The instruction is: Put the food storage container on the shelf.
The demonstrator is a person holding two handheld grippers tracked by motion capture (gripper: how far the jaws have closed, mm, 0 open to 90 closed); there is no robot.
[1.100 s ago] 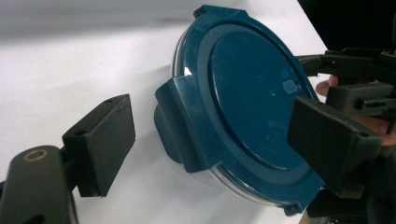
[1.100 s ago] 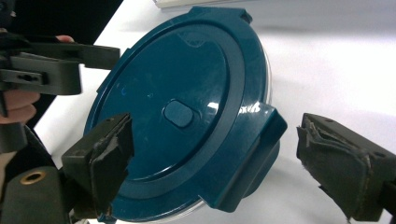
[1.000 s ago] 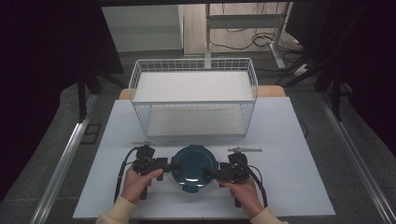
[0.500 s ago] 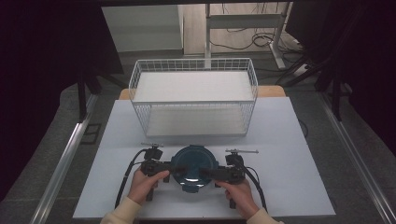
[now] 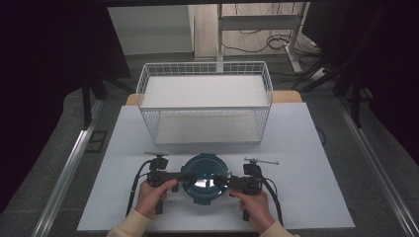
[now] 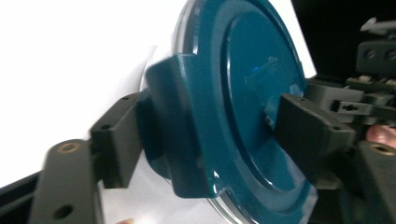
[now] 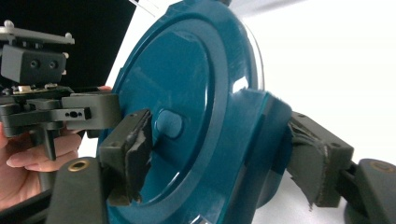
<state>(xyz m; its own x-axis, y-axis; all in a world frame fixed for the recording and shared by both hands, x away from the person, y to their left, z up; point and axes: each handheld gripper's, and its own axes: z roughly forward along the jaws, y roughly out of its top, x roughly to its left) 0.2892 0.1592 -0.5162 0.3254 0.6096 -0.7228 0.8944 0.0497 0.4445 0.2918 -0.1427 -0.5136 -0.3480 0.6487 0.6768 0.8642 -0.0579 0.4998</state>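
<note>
A round teal container (image 5: 205, 173) with a lid lies on the white table (image 5: 306, 148) near its front edge. My left gripper (image 5: 190, 176) reaches in from its left, my right gripper (image 5: 217, 181) from its right. In the left gripper view the jaws have just been closing, and they clasp the teal side clip (image 6: 177, 130) and lid rim; the left gripper (image 6: 212, 133) is shut on it. In the right gripper view the jaws have just been closing too. The right gripper (image 7: 224, 149) pinches the lid (image 7: 177, 84) and the clip on that side (image 7: 261, 140).
A white wire basket (image 5: 205, 109) stands behind the container at the table's middle back. Cables trail from both grippers toward the front edge. Dark floor and metal rails flank the table.
Both pairs of jaws have closed from wide open onto the container's two sides. The hands and the container have stayed in place.
</note>
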